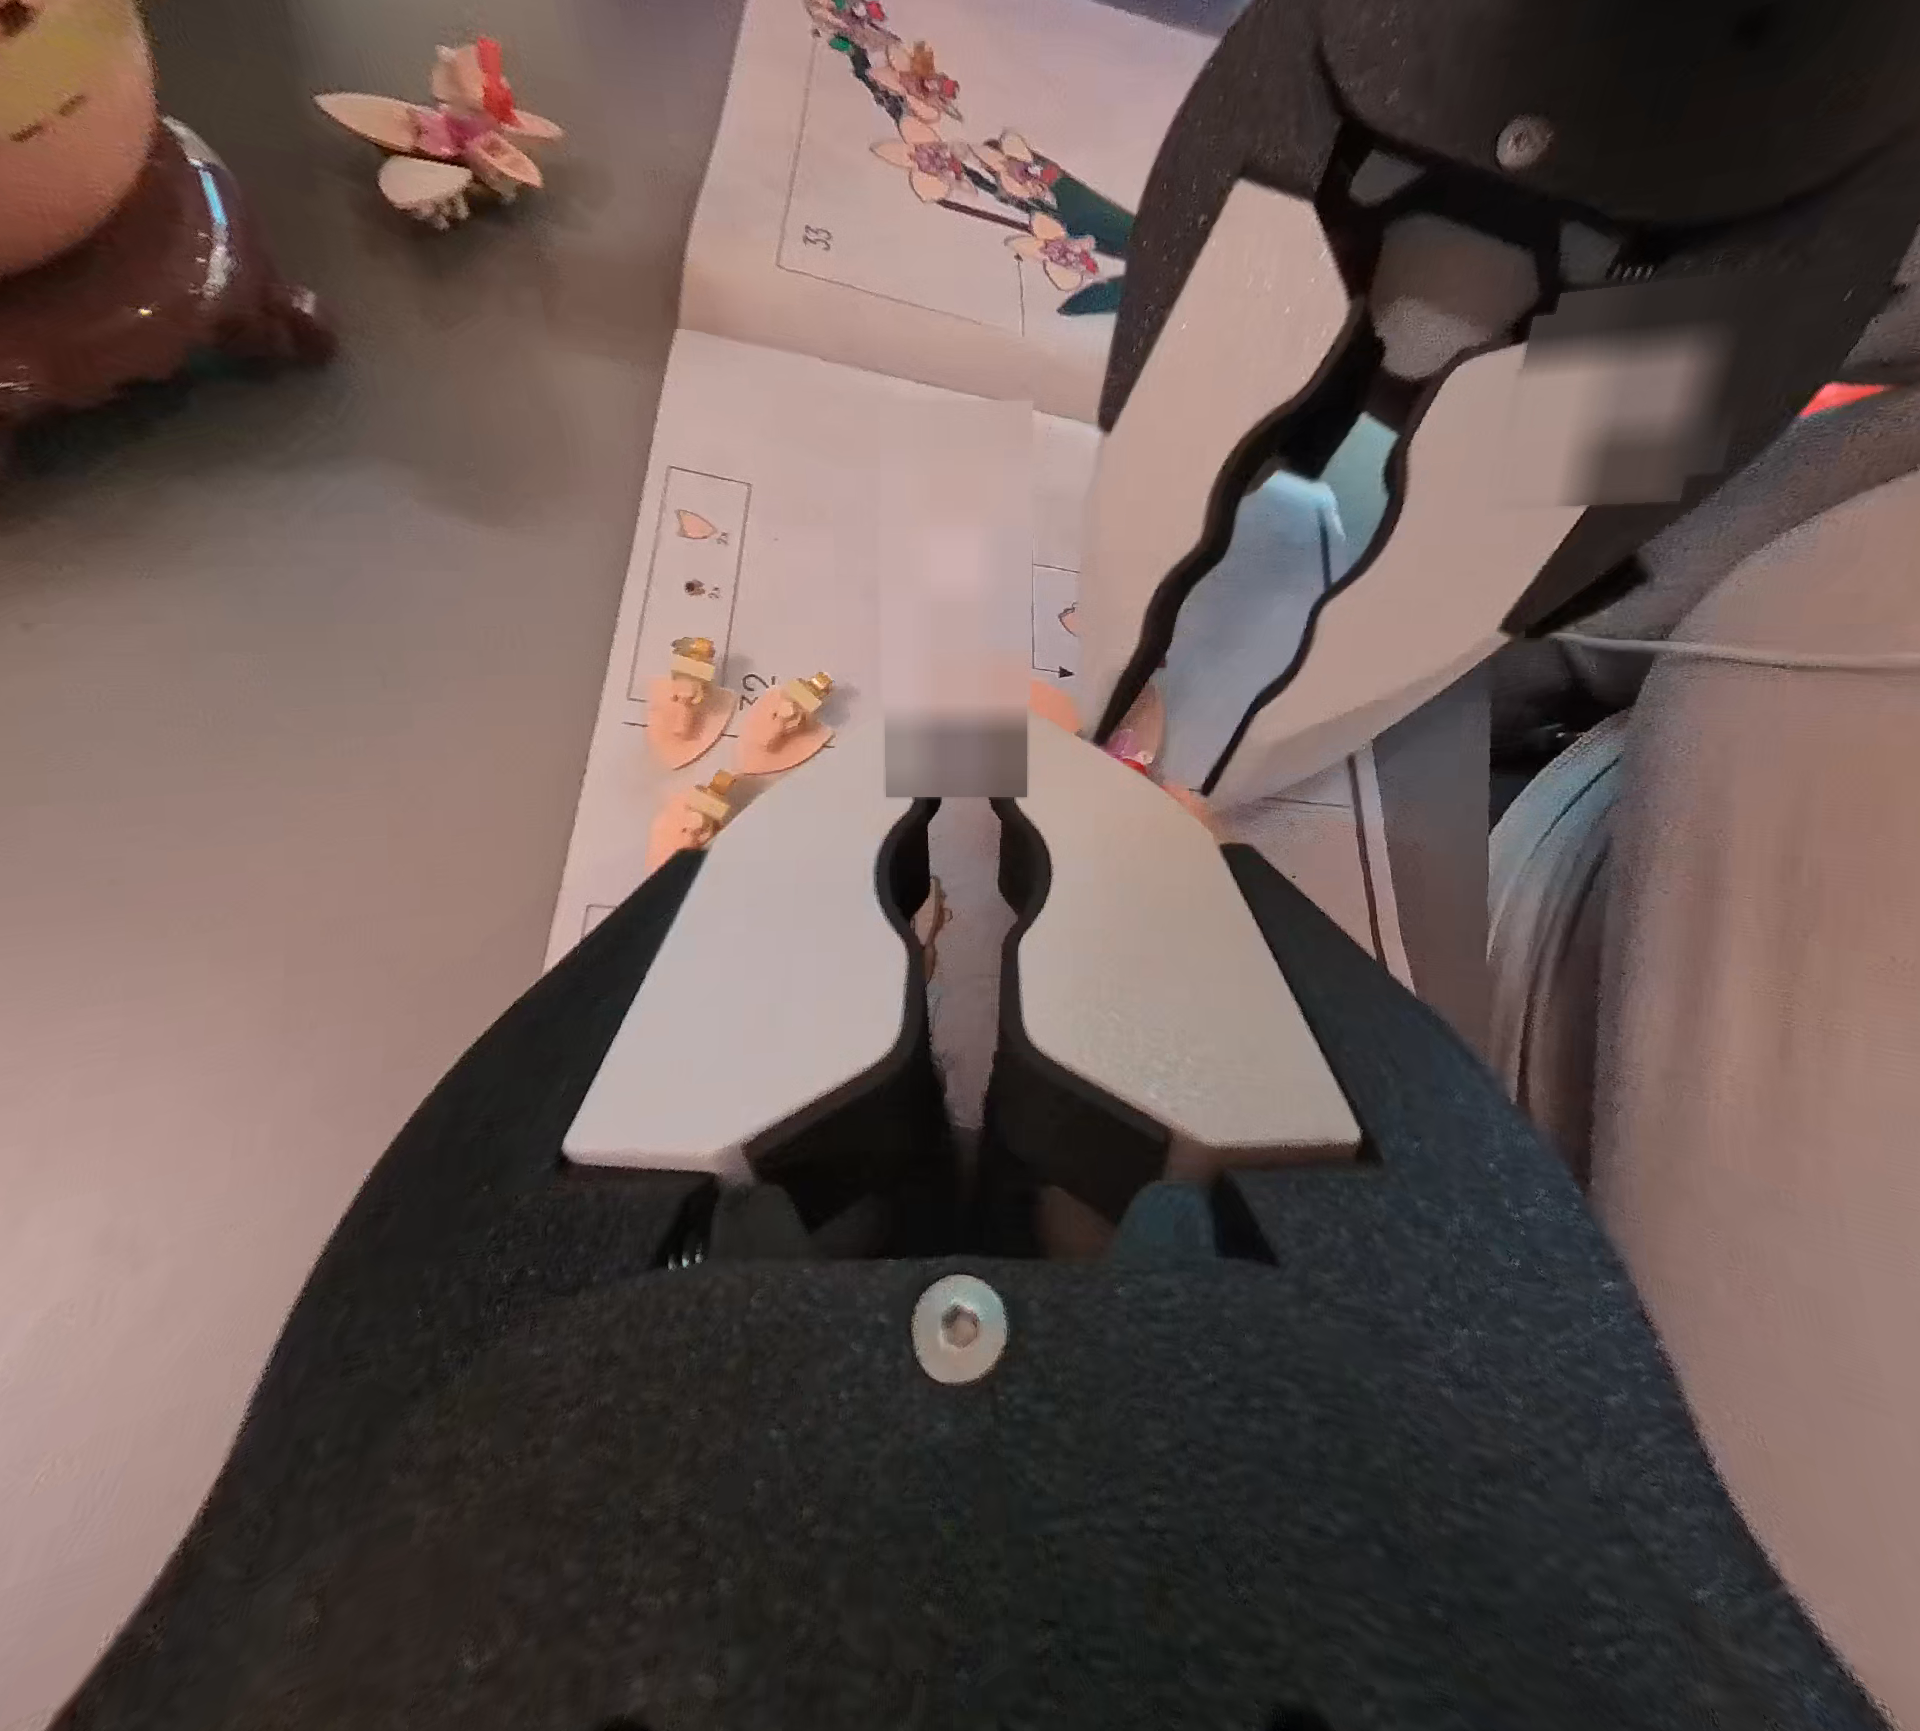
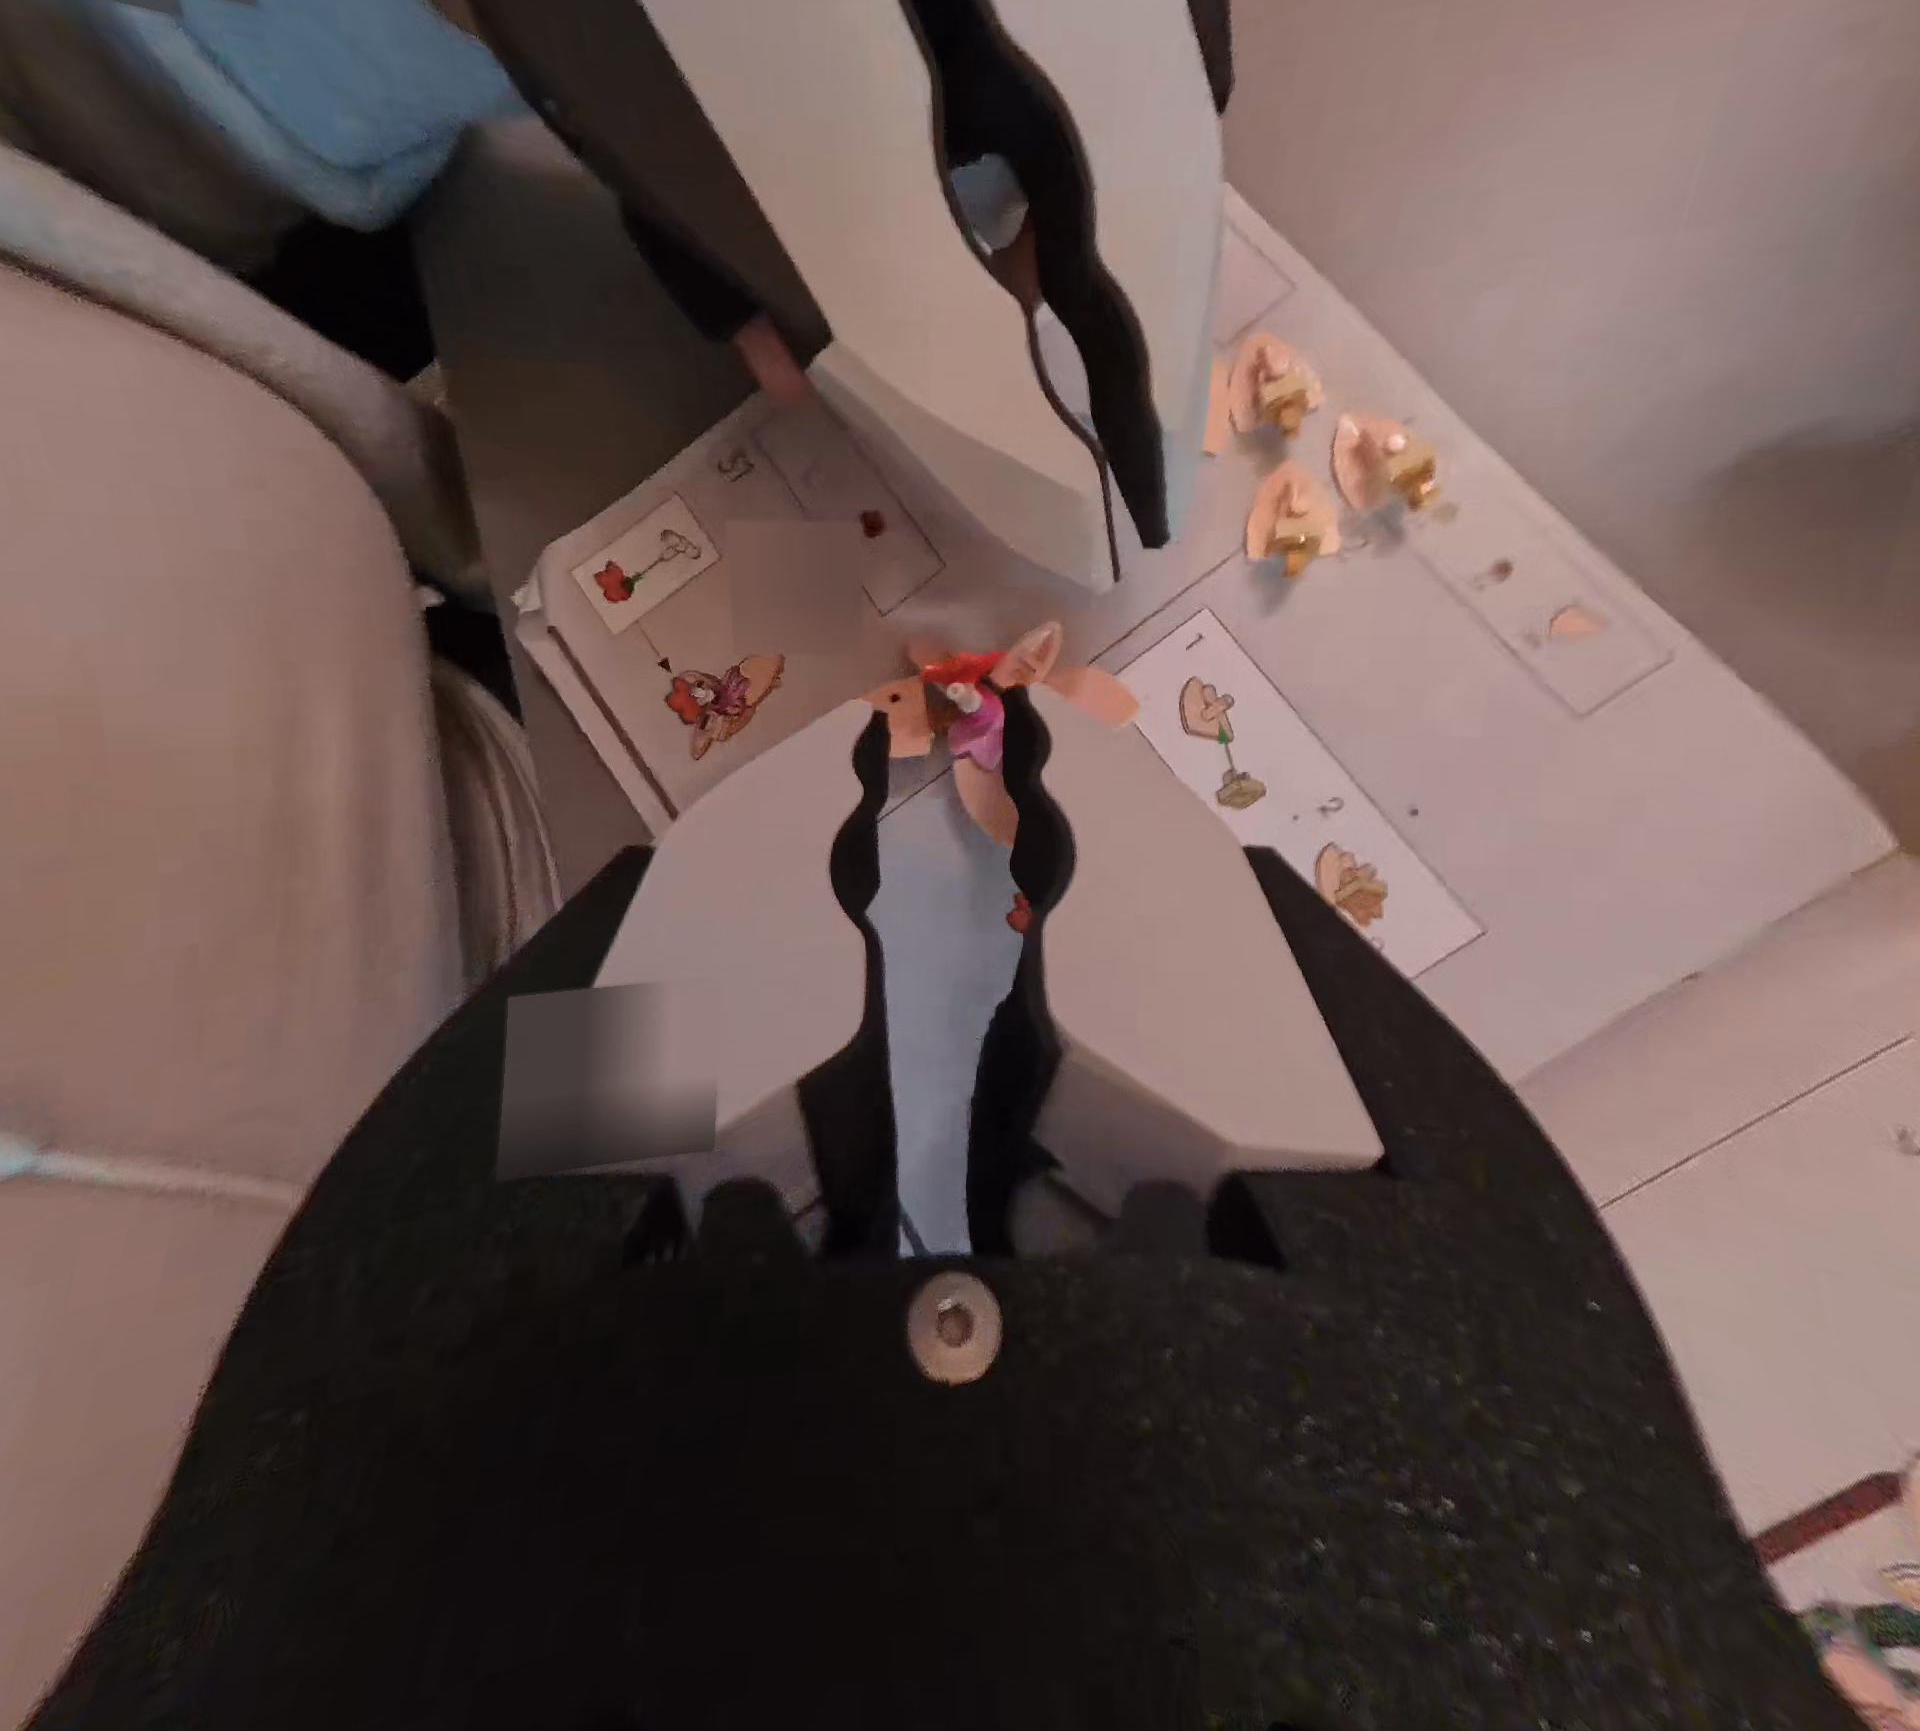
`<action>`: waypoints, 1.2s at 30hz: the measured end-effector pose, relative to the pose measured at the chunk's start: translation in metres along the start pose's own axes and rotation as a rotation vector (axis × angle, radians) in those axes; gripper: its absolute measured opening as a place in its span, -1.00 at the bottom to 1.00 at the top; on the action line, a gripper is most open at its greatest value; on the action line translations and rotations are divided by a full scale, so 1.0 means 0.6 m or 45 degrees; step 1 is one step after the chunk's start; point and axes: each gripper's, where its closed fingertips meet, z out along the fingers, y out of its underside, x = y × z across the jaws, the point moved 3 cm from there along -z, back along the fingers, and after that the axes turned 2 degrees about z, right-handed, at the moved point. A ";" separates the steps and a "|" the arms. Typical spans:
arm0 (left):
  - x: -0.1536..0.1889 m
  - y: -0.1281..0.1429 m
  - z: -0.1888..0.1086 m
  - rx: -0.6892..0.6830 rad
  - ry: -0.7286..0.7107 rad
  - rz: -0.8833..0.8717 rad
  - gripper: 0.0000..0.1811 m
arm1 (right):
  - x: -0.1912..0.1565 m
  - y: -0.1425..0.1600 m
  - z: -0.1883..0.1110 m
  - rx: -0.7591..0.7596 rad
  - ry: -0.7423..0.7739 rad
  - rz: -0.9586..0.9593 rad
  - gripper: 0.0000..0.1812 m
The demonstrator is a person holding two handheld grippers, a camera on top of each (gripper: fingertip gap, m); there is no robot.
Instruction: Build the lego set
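My right gripper [image 2: 951,715] is shut on a small flower assembly [image 2: 971,705] with tan petals, a pink middle and a red piece. It holds the flower just above the open instruction booklet [image 2: 1351,694]. My left gripper [image 1: 961,803] points at it from close by, its jaws nearly together with nothing seen between them; a blur patch hides its tips. In the left wrist view the right gripper [image 1: 1153,751] comes down from the upper right with the flower [image 1: 1127,751] at its tips. In the right wrist view the left gripper [image 2: 1132,554] comes down from above.
Three loose tan petal pieces [image 1: 784,725] with yellow clips lie on the booklet [image 1: 831,455]; they also show in the right wrist view [image 2: 1288,507]. A finished flower [image 1: 457,123] and an egg-shaped figurine [image 1: 62,123] stand on the grey table [image 1: 312,642]. A person's grey clothing [image 1: 1714,954] is at the right. The tips of one gripper are about 4 cm away from the tips of the other.
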 end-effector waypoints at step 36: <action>0.033 0.023 0.016 -0.158 -0.041 0.221 -0.98 | 0.000 0.015 0.008 0.223 0.199 -0.040 -0.80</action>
